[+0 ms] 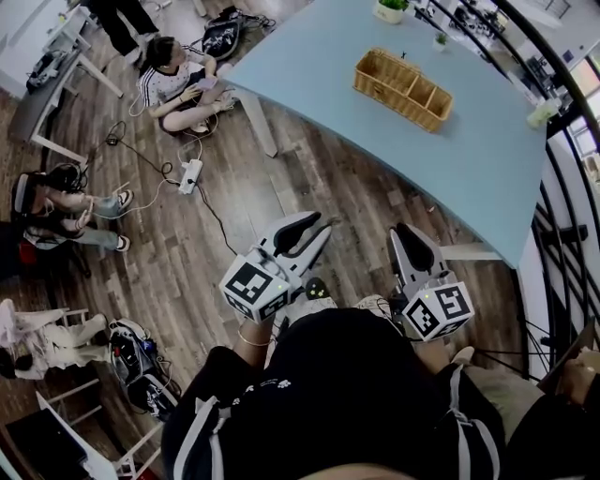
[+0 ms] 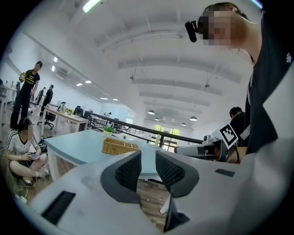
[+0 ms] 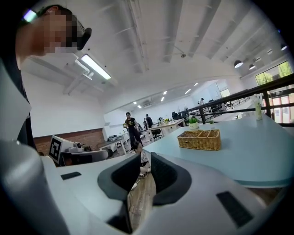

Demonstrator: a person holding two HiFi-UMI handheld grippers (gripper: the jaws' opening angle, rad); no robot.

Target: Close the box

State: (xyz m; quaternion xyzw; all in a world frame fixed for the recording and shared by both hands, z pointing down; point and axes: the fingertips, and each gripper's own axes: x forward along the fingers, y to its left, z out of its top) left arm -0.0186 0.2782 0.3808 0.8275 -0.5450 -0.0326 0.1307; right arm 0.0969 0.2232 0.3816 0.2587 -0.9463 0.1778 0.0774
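Two hand-held grippers sit closest, over the wearer's dark-clothed body. The left gripper [image 1: 321, 225] [image 2: 148, 158] has its jaws a narrow gap apart with only floor showing between them. The right gripper [image 1: 410, 236] [image 3: 146, 160] shows just a thin slit between its jaws and holds nothing.

Beyond them stands one light-blue table [image 1: 469, 159] with a curved near edge. One wicker basket [image 1: 403, 89] with three compartments rests well in from that edge, and two small potted plants [image 1: 392, 7] stand nearer the far edge. Where the box is I cannot tell.

Wood planks cover the floor [image 1: 309, 178], where one white power strip [image 1: 190, 173] lies. Three people sit along the left side and one stands at the top left. A black railing [image 1: 562, 187] runs along the right of this open office.
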